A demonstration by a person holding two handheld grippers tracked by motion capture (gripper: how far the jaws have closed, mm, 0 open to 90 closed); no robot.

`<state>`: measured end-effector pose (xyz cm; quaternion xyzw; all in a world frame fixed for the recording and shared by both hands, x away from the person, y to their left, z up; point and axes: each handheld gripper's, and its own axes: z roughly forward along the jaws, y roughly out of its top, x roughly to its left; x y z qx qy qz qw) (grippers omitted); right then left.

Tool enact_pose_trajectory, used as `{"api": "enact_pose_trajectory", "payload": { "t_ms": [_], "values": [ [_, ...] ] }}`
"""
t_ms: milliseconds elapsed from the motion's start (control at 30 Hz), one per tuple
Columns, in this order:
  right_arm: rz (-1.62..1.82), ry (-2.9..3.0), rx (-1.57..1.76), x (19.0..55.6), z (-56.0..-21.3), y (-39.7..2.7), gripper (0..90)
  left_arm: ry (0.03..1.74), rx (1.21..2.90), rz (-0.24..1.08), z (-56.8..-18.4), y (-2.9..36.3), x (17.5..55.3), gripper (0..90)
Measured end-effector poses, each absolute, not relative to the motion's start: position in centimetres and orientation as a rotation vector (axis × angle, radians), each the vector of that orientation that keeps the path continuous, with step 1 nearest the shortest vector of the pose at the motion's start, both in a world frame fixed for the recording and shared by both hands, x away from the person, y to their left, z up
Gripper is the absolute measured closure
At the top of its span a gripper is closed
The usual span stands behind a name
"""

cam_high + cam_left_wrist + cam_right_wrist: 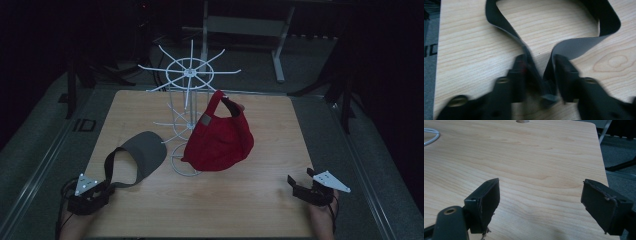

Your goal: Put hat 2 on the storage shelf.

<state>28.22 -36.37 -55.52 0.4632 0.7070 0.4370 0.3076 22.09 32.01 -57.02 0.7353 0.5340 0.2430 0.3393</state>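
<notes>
A grey visor [146, 151] lies on the wooden table [260, 200] at the front left, its strap [108, 167] looping back toward me. In the left gripper view, my left gripper [540, 60] is shut on the folded end of that strap [579, 45], with a pad against each side of the loop. From the high view, the left gripper [106, 189] sits at the table's front left corner. A red cap [220, 140] hangs on the white wire rack [190, 75] at the table's middle. My right gripper [299, 175] rests at the front right, and its jaws [540, 185] stand wide open over bare wood.
The rack's round wire base [186, 162] stands between the visor and the cap, and its arms spread out at the top. A desk frame [280, 45] stands in the dark beyond the table. A grey floor strip [360, 165] runs along the table's right side.
</notes>
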Motion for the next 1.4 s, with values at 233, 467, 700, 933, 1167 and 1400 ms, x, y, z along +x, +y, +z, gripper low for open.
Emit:
{"api": "enact_pose_trajectory", "payload": {
  "t_ms": [233, 467, 700, 933, 1167, 1400],
  "values": [
    [1.166, 1.872, 1.245, 28.3, -55.5, -36.5, 15.5, 1.317, 1.97, 0.631, -56.6, 31.2, 22.3, 85.9],
    [1.171, 1.877, 1.242, 28.3, -55.5, -36.5, 15.5, 1.108, 1.922, 0.643, -54.9, 30.6, 22.0, 86.5],
    [1.181, 1.873, 1.246, 28.2, -55.5, -36.6, 15.4, 0.948, 1.906, 0.671, -53.0, 29.8, 22.4, 86.6],
    [1.188, 1.868, 1.247, 28.2, -55.5, -36.6, 15.5, 0.876, 1.888, 0.68, -50.8, 29.1, 23.1, 86.6],
    [1.182, 1.868, 1.248, 28.2, -55.5, -36.6, 15.4, 0.823, 1.838, 0.697, -48.6, 28.6, 23.3, 86.6],
    [1.182, 1.866, 1.244, 28.2, -55.5, -36.6, 15.4, 0.777, 1.809, 0.718, -45.9, 28.5, 23.9, 86.6]
  ]
}}
